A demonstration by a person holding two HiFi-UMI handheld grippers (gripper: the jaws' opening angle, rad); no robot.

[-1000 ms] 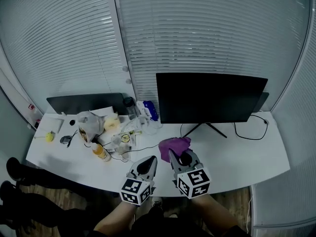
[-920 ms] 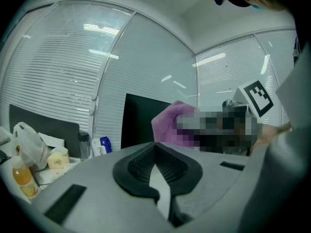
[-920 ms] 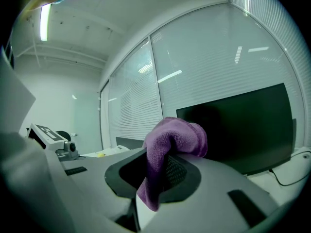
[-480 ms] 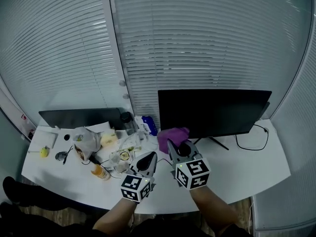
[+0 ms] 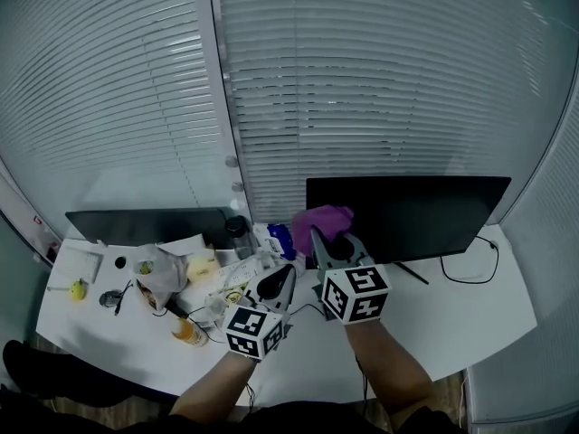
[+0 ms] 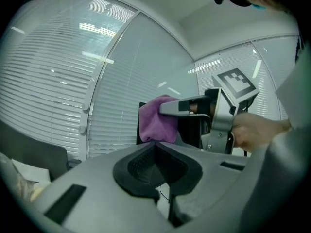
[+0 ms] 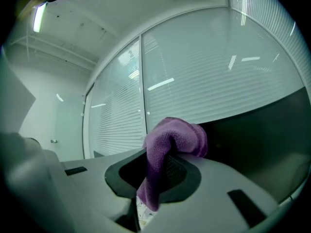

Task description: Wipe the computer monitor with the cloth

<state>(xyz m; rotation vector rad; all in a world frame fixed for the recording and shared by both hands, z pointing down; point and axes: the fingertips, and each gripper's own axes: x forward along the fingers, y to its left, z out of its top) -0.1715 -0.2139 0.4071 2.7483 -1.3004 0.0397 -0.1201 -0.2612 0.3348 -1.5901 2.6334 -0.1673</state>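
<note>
Two hand-held grippers, one cloth, two dark screens, one white desk [image 5: 452, 319]. Right gripper [image 5: 330, 235] clamping crumpled purple microfibre cloth [image 5: 321, 218], holding it over left edge of wide black computer monitor [image 5: 425, 213]; contact with screen unclear. Cloth's long axis running up-down: wad bulging above jaws, tail hanging between them. Left gripper [image 5: 279, 281] hovering just left, jaws together, gripping nothing. Second black monitor [image 5: 145, 224] standing far left; desk clutter [image 5: 199, 274] nearby hard to make out.
</note>
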